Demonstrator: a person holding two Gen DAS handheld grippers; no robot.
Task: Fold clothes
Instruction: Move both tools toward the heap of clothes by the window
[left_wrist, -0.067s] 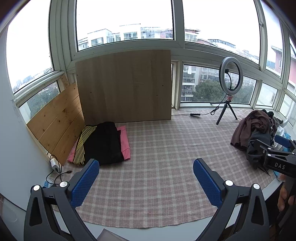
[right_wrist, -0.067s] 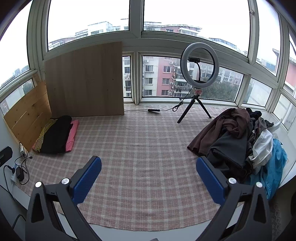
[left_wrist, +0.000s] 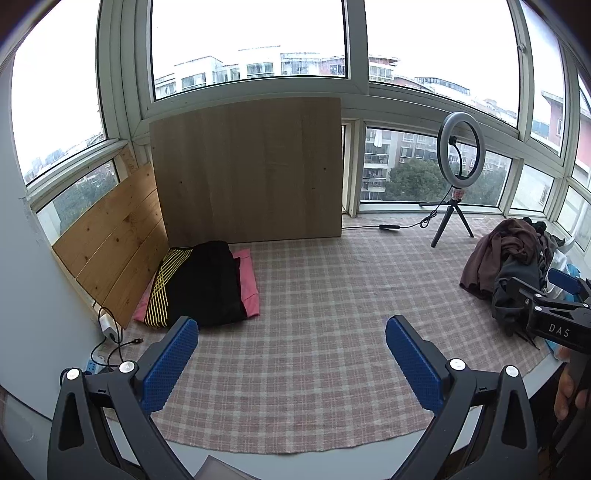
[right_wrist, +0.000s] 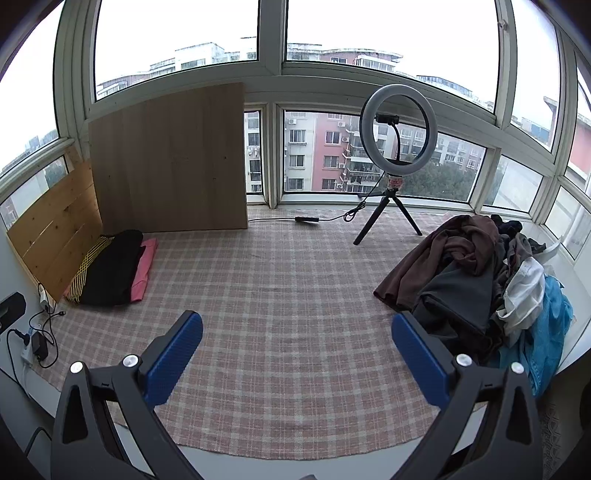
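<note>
Currently: nothing has shifted since a moment earlier; no garment picked yet
Left gripper (left_wrist: 291, 334): jaws spread, empty
Right gripper (right_wrist: 297, 330): jaws spread, empty
Unfolded clothes pile (right_wrist: 476, 280): right on checked cloth (right_wrist: 280, 295)
Folded stack (left_wrist: 207, 284): far left

matt woven checked cloth (left_wrist: 314, 332), wooden boards (left_wrist: 243, 170)

A checked cloth (right_wrist: 280, 314) covers the worktop ahead of the right gripper (right_wrist: 295, 354). On it lie folded clothes (right_wrist: 110, 269) far left, a heap of unfolded clothes (right_wrist: 476, 280) right, and a ring light (right_wrist: 395, 162) beyond.
</note>
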